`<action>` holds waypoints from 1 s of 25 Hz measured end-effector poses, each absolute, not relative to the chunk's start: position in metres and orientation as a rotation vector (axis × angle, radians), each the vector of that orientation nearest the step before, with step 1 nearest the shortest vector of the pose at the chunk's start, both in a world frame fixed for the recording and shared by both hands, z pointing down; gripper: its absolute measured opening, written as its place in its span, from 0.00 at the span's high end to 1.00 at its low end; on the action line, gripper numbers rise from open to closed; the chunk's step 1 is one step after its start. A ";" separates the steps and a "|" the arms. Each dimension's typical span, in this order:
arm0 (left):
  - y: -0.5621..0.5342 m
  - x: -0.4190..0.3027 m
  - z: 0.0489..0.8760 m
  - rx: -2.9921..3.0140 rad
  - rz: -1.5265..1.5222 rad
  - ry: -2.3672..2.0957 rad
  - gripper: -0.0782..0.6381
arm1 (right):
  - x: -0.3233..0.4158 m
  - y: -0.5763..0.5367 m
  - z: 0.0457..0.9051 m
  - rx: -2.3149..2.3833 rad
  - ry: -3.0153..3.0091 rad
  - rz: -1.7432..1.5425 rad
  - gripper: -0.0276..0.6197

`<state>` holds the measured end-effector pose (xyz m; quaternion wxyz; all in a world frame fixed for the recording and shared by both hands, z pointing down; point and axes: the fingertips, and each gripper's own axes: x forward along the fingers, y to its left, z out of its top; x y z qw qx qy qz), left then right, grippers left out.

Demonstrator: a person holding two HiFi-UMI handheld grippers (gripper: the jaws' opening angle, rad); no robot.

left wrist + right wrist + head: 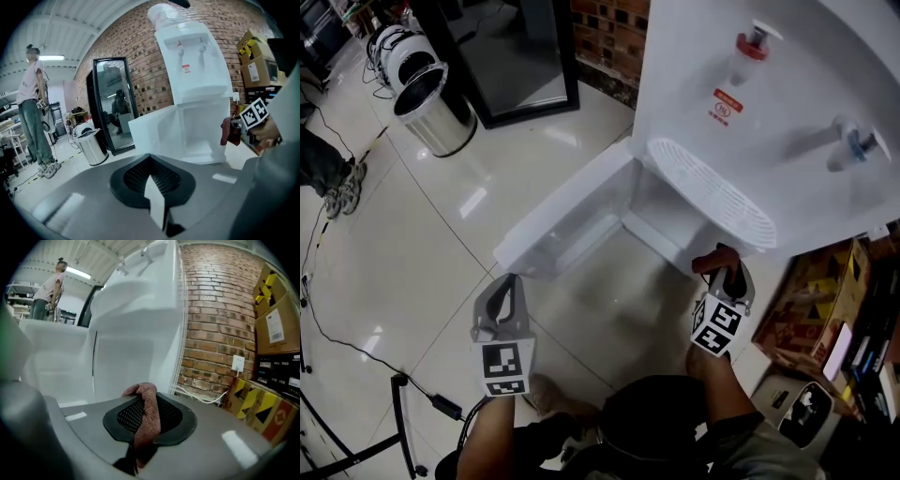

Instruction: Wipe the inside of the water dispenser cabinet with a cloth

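Water dispenser [787, 84]: white, upright against a brick wall [215, 324], with a red tap [753, 42] and a blue tap [860, 142] above a slotted drip tray [712, 192].
Cabinet [666, 211]: the compartment below the drip tray; its white inside is open to view.
Cabinet door [562, 211]: swung wide open to the left side of the head view.
Cloth [715, 261]: reddish-brown and bunched. It hangs just at the right edge of the cabinet opening, under the drip tray. Whether it touches the cabinet I cannot tell.
Right hand-held gripper [727, 277]: clenched on the cloth, which runs up between its jaws and flops over the tips in the right gripper view. It points toward the cabinet.
Left hand-held gripper [508, 286]: clenched with nothing between the jaws. It is held low over the floor [412, 253], near the free edge of the open door and well apart from the cloth.
Trash bin [436, 108]: shiny metal, on the floor left of the dispenser, beside a black-framed mirror [516, 56].
Cardboard boxes [806, 300]: stacked to the right of the dispenser.
Person [33, 108]: standing far off at the left of the left gripper view.
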<state>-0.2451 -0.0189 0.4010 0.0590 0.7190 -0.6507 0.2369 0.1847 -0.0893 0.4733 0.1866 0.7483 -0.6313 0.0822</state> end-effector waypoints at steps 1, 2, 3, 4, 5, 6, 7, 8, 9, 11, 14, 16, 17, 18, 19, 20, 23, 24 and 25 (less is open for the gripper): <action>-0.019 -0.245 0.401 2.179 0.717 -1.971 0.89 | 0.183 -0.094 0.491 2.079 -1.758 0.241 0.85; -0.019 -0.244 0.401 2.179 0.715 -1.971 0.89 | 0.181 -0.098 0.506 2.057 -1.738 0.235 0.85; -0.018 -0.245 0.401 2.177 0.712 -1.971 0.89 | 0.178 -0.101 0.519 2.034 -1.721 0.219 0.85; -0.018 -0.245 0.400 2.174 0.709 -1.973 0.89 | 0.174 -0.102 0.534 1.997 -1.707 0.221 0.85; -0.018 -0.246 0.400 2.172 0.705 -1.974 0.89 | 0.171 -0.103 0.552 1.952 -1.694 0.253 0.85; -0.018 -0.246 0.399 2.170 0.702 -1.975 0.89 | 0.170 -0.103 0.569 1.914 -1.675 0.285 0.85; -0.018 -0.247 0.399 2.169 0.700 -1.978 0.89 | 0.170 -0.102 0.583 1.886 -1.657 0.296 0.85; -0.018 -0.247 0.398 2.167 0.698 -1.981 0.89 | 0.170 -0.102 0.595 1.858 -1.646 0.300 0.85; -0.019 -0.248 0.398 2.167 0.697 -1.984 0.89 | 0.169 -0.102 0.606 1.832 -1.640 0.318 0.85; -0.020 -0.247 0.398 2.162 0.688 -1.986 0.89 | 0.166 -0.103 0.617 1.806 -1.640 0.365 0.85; -0.020 -0.243 0.396 2.130 0.649 -1.973 0.89 | 0.134 -0.122 0.601 1.799 -1.775 0.352 0.85; -0.020 -0.243 0.396 2.123 0.643 -1.972 0.89 | 0.098 -0.151 0.576 1.796 -1.916 0.293 0.85; -0.020 -0.243 0.396 2.122 0.645 -1.973 0.89 | 0.079 -0.168 0.565 1.787 -1.976 0.263 0.85; -0.020 -0.244 0.396 2.121 0.649 -1.972 0.89 | 0.060 -0.185 0.559 1.768 -2.023 0.239 0.85; -0.021 -0.244 0.396 2.121 0.653 -1.971 0.89 | 0.042 -0.201 0.558 1.737 -2.052 0.225 0.85; -0.021 -0.243 0.396 2.120 0.654 -1.970 0.89 | 0.027 -0.214 0.563 1.697 -2.061 0.219 0.85; -0.020 -0.244 0.396 2.108 0.646 -1.972 0.89 | 0.010 -0.234 0.602 1.574 -1.967 0.220 0.85; -0.020 -0.244 0.396 2.105 0.646 -1.973 0.89 | 0.014 -0.235 0.616 1.548 -1.907 0.219 0.85; -0.020 -0.245 0.396 2.105 0.646 -1.973 0.89 | 0.024 -0.233 0.628 1.532 -1.838 0.212 0.85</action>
